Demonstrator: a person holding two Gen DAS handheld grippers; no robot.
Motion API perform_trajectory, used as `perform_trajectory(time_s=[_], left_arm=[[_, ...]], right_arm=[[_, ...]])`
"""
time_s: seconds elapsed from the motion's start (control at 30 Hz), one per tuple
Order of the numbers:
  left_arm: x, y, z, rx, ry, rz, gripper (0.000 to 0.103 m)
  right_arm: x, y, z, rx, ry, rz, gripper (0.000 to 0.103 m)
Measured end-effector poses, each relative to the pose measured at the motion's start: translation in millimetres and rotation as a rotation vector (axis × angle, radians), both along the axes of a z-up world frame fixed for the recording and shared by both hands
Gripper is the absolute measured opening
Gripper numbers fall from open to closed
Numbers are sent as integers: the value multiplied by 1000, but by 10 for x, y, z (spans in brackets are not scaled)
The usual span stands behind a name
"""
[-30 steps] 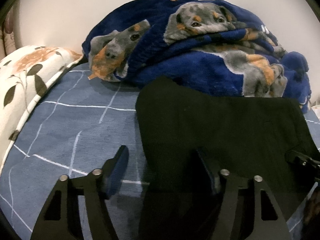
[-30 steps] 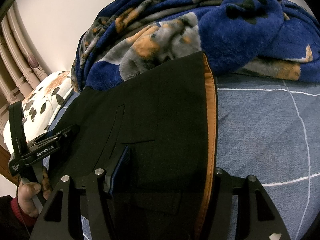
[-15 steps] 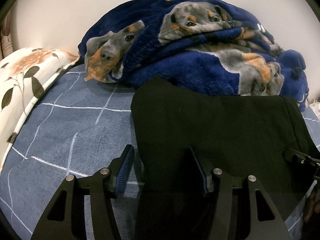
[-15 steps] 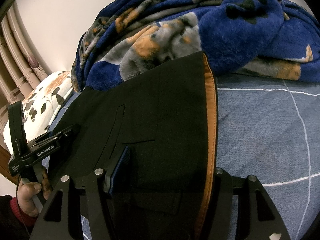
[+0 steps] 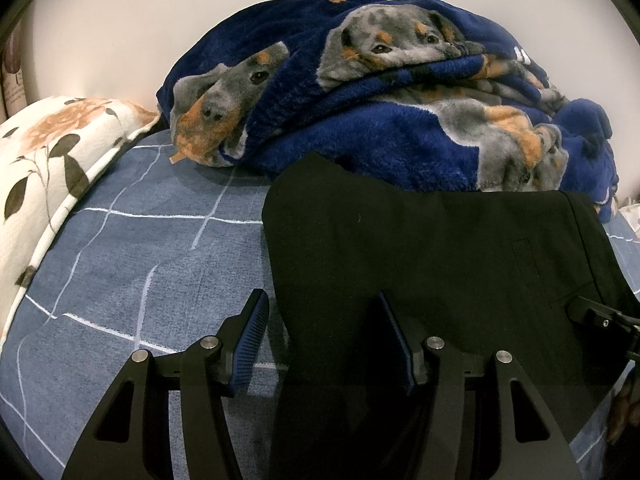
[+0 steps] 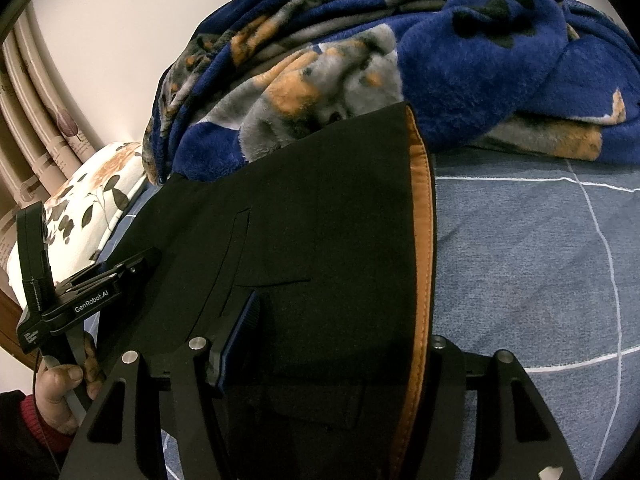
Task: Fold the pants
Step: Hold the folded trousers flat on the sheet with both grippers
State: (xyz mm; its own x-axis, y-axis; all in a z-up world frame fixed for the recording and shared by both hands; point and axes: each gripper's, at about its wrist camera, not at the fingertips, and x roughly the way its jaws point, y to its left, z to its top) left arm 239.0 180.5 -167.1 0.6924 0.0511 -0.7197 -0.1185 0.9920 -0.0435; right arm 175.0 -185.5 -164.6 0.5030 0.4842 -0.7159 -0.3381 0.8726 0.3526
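The left gripper (image 5: 324, 340) stands with its jaws parted over the near left edge of the black pants (image 5: 440, 264): the cloth's edge runs up between its blue-ribbed fingers (image 5: 252, 340), the left one over bare sheet and the right one over the fabric, and neither pad presses on the cloth, so it is released. The right gripper (image 6: 340, 344) sits over the waistband end of the pants (image 6: 320, 220); its left pad shows parted from the fabric beside a welt pocket, while the right finger lies hidden under the tan-lined waistband (image 6: 422, 240), so I cannot tell whether it is clenched on the cloth or free. In the right wrist view the left gripper's body shows at the far left, held by a hand (image 6: 60, 388) with a red cuff. The pants lie flat on the blue checked bedsheet (image 5: 140, 260), near the bed's front edge, their far edge touching a heaped blue fleece blanket (image 5: 380, 100) printed with grey and tan dogs, which fills the back of the bed against the pale wall (image 5: 160, 8). A white floral pillow (image 5: 44, 160) rests along the bed's left edge, well apart from the pants, and striped curtains (image 6: 36, 140) hang behind it.
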Motion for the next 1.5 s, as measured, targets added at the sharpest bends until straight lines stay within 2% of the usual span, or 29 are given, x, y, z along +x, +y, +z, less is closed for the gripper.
perform_trajectory(time_s=[0.9,1.4,1.5], left_arm=[[9,18,3,9,-2,2,57],[9,21,6,14,-4,7,60],[-17,-2,23,43,-11,28,67]], right_arm=[[15,26,-4,-6,-2,-2,58],[43,57,-16,-30,-9,2,67],[48,87,-11,-47,-22,-1,78]])
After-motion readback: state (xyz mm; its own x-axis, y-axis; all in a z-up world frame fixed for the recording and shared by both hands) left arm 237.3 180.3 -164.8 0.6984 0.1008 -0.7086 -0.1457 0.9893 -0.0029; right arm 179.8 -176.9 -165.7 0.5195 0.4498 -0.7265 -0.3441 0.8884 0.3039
